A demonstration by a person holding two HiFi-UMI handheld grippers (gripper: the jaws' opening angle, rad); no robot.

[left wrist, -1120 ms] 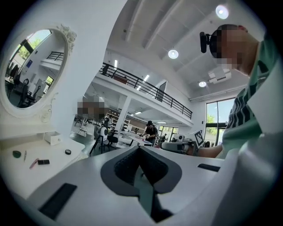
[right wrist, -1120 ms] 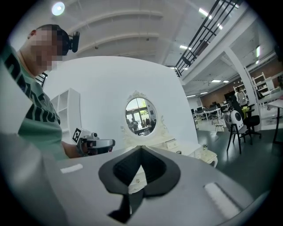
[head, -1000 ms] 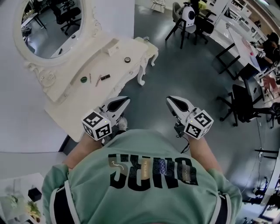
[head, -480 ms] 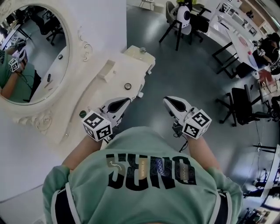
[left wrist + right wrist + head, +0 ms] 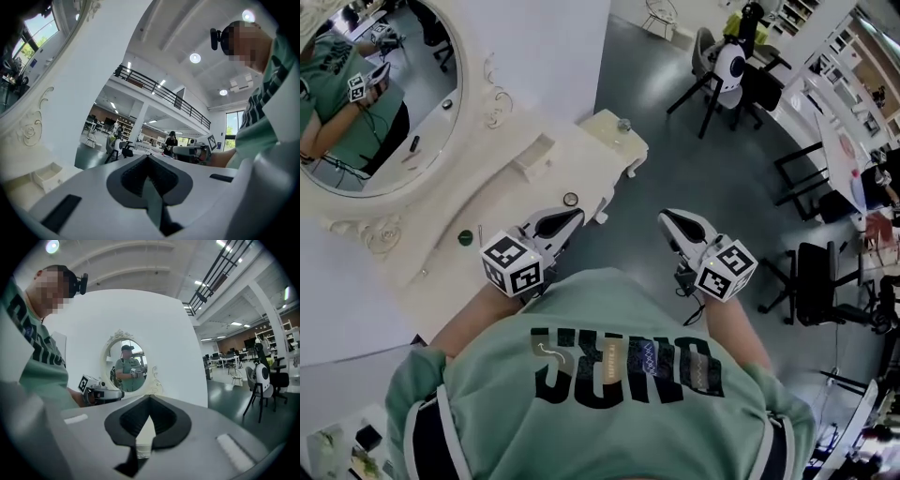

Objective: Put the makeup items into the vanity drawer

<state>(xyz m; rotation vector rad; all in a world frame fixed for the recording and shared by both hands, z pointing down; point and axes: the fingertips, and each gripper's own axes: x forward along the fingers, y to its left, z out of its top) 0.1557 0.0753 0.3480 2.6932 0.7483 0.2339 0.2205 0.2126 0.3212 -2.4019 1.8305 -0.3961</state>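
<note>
the only lettering i can find is a row of big dark block letters across my pale green t-shirt (image 5: 623, 361), just behind both grippers. in the head view it runs upside down and i can't read it for sure. the white cube (image 5: 512, 265) on my left gripper (image 5: 570, 216) and the white cube (image 5: 727, 272) on my right gripper (image 5: 666, 217) carry black-and-white square patterns, not words or numbers.

head view steeply down, gripper views level, all share mirror (image 5: 375, 103)
</note>
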